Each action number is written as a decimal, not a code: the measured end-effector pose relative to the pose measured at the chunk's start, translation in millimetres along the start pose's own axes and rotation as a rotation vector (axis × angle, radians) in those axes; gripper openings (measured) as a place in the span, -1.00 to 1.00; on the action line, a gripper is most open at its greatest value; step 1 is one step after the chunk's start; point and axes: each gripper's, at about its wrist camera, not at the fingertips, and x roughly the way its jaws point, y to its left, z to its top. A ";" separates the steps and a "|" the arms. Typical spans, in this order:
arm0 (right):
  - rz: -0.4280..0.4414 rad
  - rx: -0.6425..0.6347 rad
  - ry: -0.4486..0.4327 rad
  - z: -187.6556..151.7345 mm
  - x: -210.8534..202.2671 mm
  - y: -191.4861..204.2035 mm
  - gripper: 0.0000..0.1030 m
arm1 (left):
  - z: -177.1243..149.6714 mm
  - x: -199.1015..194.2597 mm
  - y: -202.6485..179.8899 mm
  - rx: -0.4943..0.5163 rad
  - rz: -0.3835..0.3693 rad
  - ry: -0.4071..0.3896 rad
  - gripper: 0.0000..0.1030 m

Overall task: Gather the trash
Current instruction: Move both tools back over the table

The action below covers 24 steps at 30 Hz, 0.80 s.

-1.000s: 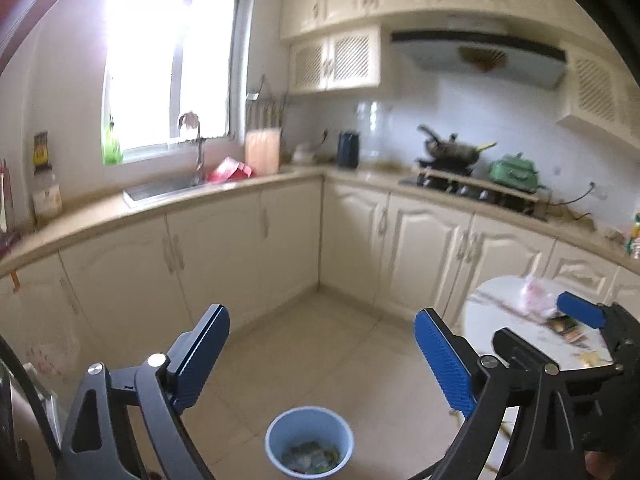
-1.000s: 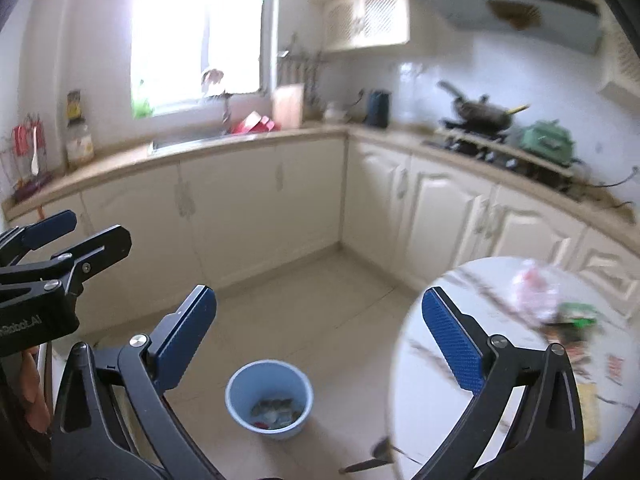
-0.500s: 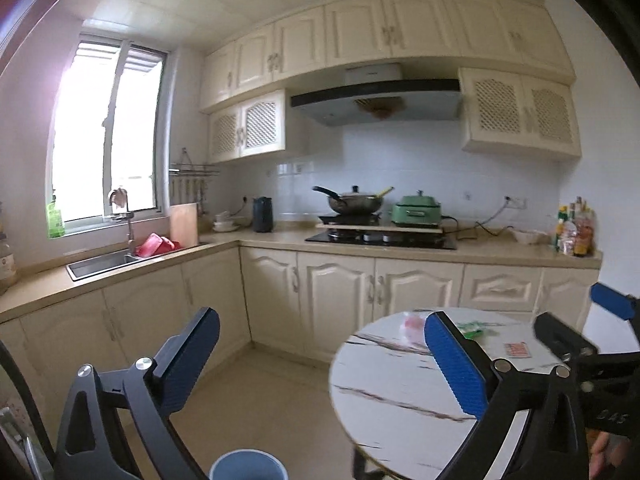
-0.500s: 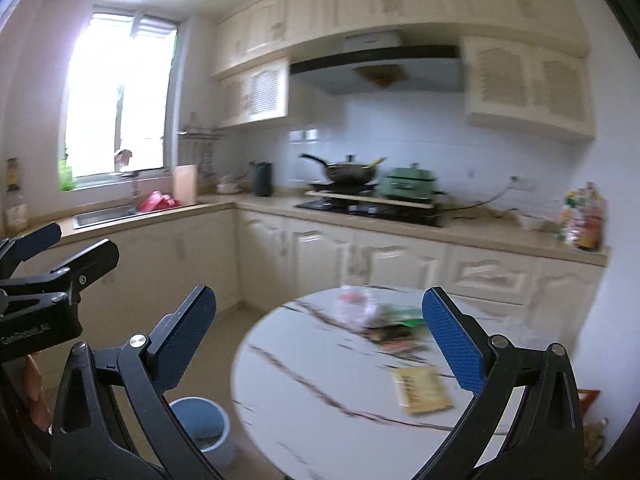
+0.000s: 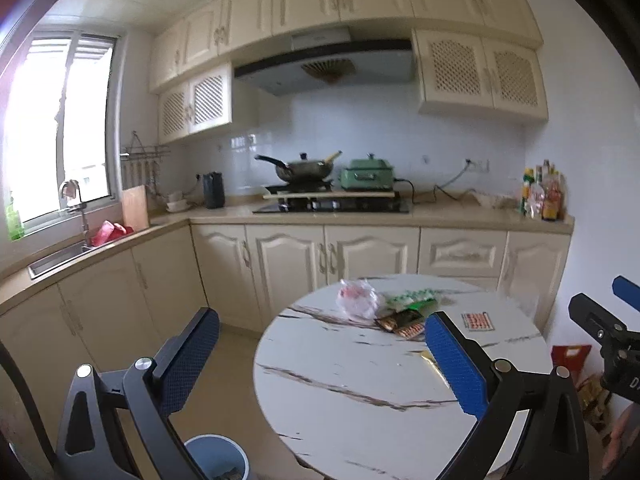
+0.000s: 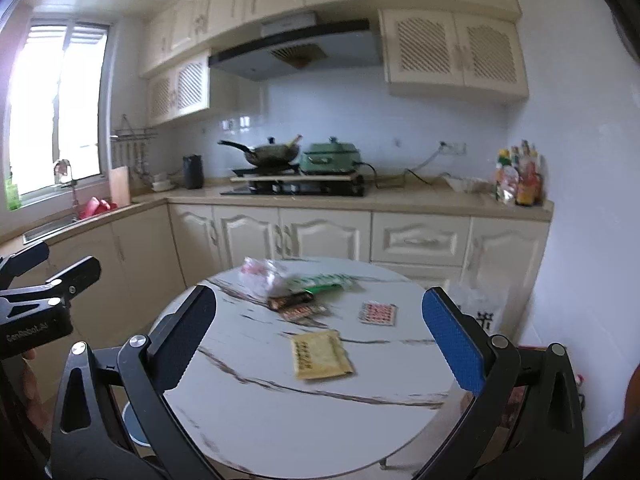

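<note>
— Two hand-held grippers are showing in this plate; how are they standing?

— Both are standing spread. The left hand-held gripper (image 5: 320,320) is hovering at the near-left edge of the round counter (image 5: 340,364). Its jaws have just been opening, and nothing is lying between the blue pads. The right hand-held gripper (image 6: 319,296) is hovering over the near side of the same counter, with its jaws gaping wide and its pads pressing on nothing.

— Where is the trash lying?

— All of it is lying on the round counter. A crumpled clear bag (image 5: 357,298) with red print is sitting toward the counter's far edge. A green wrapper (image 5: 412,300) is lying just beside the bag, also on the counter's far side. A dark brown sachet (image 5: 402,318) is lying against the near edge of the green wrapper, a little closer to the counter's middle. A small red-patterned packet (image 5: 476,321) is lying apart from these, toward the counter's far right. A yellow packet (image 6: 320,354) is lying flat near the counter's middle.

— And where is the bin standing?

— A blue bin (image 5: 218,458) is standing on the floor, just beside the counter's near-left edge and below its top. The picture's edge is cutting the bin off, so its contents are not telling clearly.
</note>
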 end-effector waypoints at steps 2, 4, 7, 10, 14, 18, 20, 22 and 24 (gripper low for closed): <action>-0.008 0.014 0.018 -2.3 11.7 -11.5 1.00 | 12.9 20.7 -2.6 0.009 -0.021 0.028 0.97; -0.011 0.020 0.033 -3.3 25.2 -17.4 1.00 | 39.3 59.4 -4.5 0.009 -0.042 0.056 0.97; -0.015 0.025 0.059 -2.6 44.4 -29.0 1.00 | 64.9 100.6 -1.3 0.008 -0.073 0.098 0.97; -0.035 0.015 0.084 -2.1 65.8 -40.3 1.00 | 98.2 163.7 -0.9 0.016 -0.112 0.166 0.97; -0.041 0.035 0.120 0.0 97.8 -55.0 1.00 | 126.3 241.3 -5.8 -0.024 -0.195 0.263 0.97; -0.030 0.054 0.181 -5.3 135.3 -66.4 1.00 | 148.7 325.7 -12.7 -0.059 -0.217 0.328 0.97; -0.035 0.058 0.212 -10.5 154.9 -70.6 1.00 | 152.2 370.7 -17.0 -0.051 -0.174 0.367 0.97; -0.038 0.061 0.243 -15.5 172.1 -74.5 1.00 | 154.4 410.1 -20.2 -0.057 -0.165 0.407 0.97; -0.046 0.067 0.271 -21.1 189.5 -79.2 1.00 | 155.8 452.5 -20.6 -0.081 -0.149 0.478 0.97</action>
